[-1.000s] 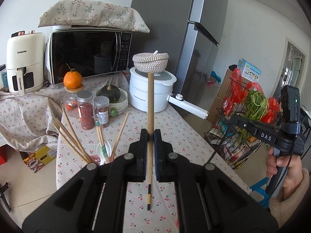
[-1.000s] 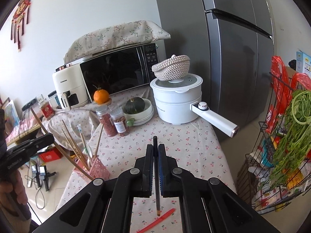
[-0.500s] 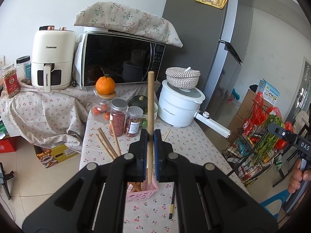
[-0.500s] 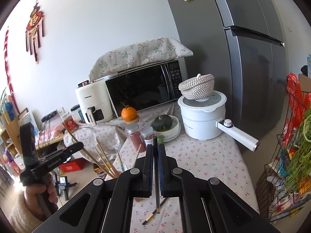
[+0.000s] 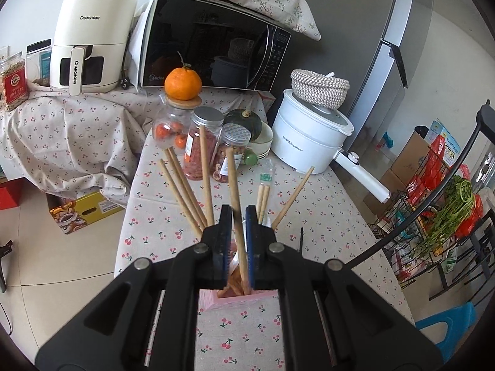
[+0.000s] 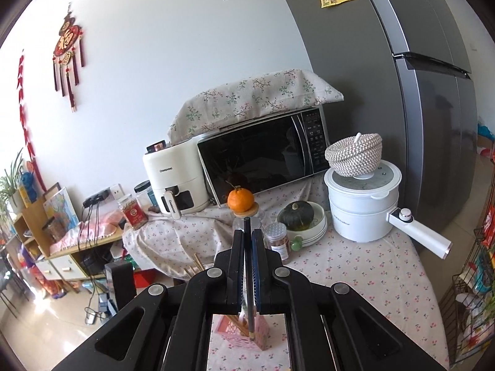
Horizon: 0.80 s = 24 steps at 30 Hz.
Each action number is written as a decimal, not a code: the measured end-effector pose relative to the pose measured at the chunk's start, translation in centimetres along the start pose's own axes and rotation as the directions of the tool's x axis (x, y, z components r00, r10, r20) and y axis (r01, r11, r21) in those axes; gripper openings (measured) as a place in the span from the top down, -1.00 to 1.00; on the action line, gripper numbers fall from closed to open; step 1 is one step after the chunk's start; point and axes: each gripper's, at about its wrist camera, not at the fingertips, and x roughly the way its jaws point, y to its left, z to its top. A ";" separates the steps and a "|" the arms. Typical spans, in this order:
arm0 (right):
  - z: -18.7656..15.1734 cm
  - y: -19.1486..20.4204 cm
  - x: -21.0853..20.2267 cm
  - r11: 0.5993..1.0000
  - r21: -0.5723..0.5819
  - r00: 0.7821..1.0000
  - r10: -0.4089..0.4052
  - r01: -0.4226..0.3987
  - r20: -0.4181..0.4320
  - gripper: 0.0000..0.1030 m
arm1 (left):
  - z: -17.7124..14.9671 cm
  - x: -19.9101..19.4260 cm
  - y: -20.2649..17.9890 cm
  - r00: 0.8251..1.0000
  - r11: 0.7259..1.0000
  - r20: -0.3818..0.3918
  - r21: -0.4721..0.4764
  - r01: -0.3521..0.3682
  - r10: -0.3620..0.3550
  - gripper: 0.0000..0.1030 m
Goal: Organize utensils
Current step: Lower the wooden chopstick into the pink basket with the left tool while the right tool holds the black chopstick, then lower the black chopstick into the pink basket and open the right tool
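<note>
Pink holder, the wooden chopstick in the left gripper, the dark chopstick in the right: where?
pink holder (image 5: 213,298): left wrist, front rim.
wooden chopstick (image 5: 232,182): left wrist, upper shaft.
dark chopstick (image 6: 247,227): right wrist, top end.

left tongs (image 5: 235,225) opening, wooden chopstick (image 5: 233,191) lowered into pink holder (image 5: 216,300), right tongs (image 6: 247,241) raised

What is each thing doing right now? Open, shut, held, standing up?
Left tool: jaws opening, wooden chopstick between them, lower end in the pink holder.
Right tool: shut on black chopstick, tip over the holder.
Other chopsticks: standing tilted in the holder.
Microwave: door shut.
Fridge: shut.
White pot: lid on.
Jars: lids on.
</note>
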 end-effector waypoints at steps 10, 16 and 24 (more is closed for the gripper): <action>-1.5 0.8 4.7 0.998 0.059 0.999 0.030 -0.028 -0.027 0.91 | 0.9 -3.4 1.7 0.997 0.997 0.065 -0.075 -0.023 0.028 -0.05; -2.9 1.0 7.4 0.996 0.084 0.998 0.041 -0.036 -0.054 0.91 | 0.6 -3.3 1.9 0.998 0.998 0.055 -0.042 -0.041 0.043 -0.08; -4.7 0.0 11.1 0.991 0.132 0.987 0.030 -0.009 -0.157 0.82 | 0.3 -2.9 1.6 1.000 0.999 -0.002 0.006 -0.031 0.031 -0.31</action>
